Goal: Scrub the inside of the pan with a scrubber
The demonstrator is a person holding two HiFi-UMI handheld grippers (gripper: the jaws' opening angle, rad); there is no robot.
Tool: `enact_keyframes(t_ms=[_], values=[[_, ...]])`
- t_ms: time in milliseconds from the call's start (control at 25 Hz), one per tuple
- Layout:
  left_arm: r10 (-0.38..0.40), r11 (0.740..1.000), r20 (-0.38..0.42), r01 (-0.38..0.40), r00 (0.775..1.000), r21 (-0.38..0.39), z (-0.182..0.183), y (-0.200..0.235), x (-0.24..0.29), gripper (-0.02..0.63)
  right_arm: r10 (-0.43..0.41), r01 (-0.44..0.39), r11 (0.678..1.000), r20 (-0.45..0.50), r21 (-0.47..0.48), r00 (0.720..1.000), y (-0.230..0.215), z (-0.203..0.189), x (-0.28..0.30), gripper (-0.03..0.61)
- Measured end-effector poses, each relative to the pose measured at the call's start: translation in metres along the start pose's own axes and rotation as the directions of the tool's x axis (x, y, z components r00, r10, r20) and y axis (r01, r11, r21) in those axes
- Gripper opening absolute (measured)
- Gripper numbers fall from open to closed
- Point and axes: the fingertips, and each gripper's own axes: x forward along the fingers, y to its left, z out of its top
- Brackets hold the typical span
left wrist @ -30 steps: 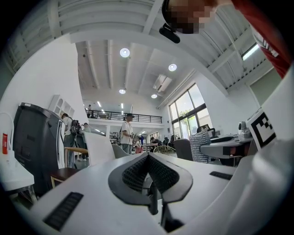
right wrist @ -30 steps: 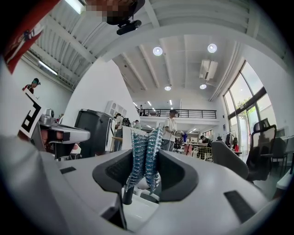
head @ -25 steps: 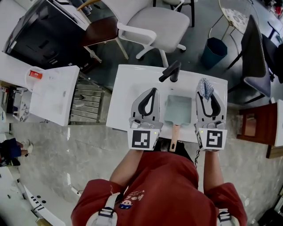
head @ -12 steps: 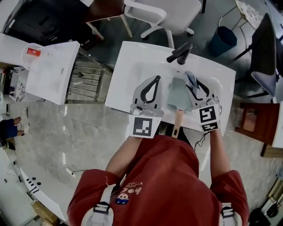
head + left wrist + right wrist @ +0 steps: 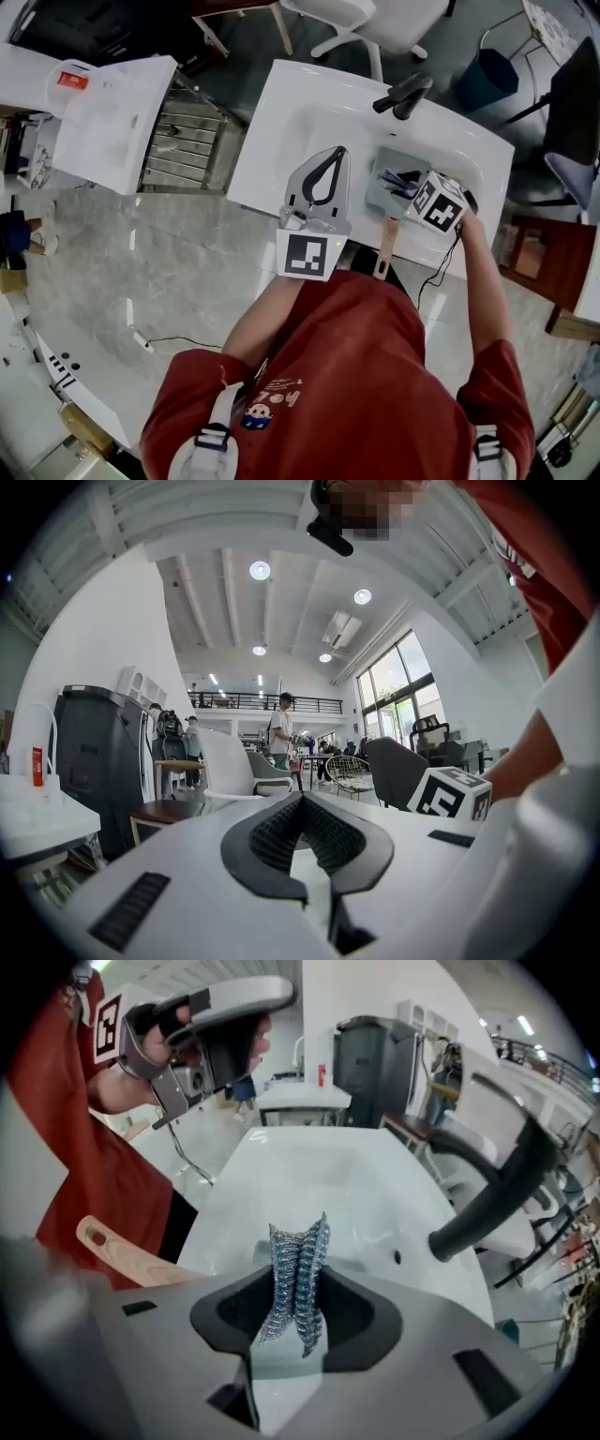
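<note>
The pale green square pan (image 5: 382, 190) lies in the white sink (image 5: 309, 103), its wooden handle (image 5: 384, 249) reaching toward me over the front edge. My right gripper (image 5: 395, 180) is tilted down over the pan, shut on a bluish mesh scrubber (image 5: 391, 177). In the right gripper view the scrubber (image 5: 300, 1251) stands pinched between the jaws of the right gripper (image 5: 298, 1288), with the handle (image 5: 122, 1252) at the left. My left gripper (image 5: 333, 155) hovers over the counter left of the pan, shut and empty. In its own view the left gripper (image 5: 302, 801) has its jaws together.
A black faucet (image 5: 403, 94) arches over the basin's far side, also at the right of the right gripper view as the faucet (image 5: 497, 1185). A white office chair (image 5: 366, 14) and a blue bin (image 5: 487, 70) stand behind the sink. A white side table (image 5: 122, 122) is at the left.
My right gripper has swung left from beside the pan to over it and tipped downward, carrying the scrubber into the pan. The left gripper has stayed beside the pan.
</note>
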Motion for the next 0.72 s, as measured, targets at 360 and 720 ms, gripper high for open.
enact_keyframes(t_ms=[360,720], values=[[0.008,1.0,-0.022,-0.009,1.0,-0.021,-0.012,0.006,-0.008,0.014,0.274,-0.297,0.952,-0.23,-0.072,0.934,0.021,-0.013,0.042,0.158],[0.006,1.0,-0.034,-0.007,0.999,-0.029,-0.016,0.009,-0.008,0.014,0.403,-0.455,0.887,-0.35,-0.079,0.846,0.029,-0.019,0.055,0.149]])
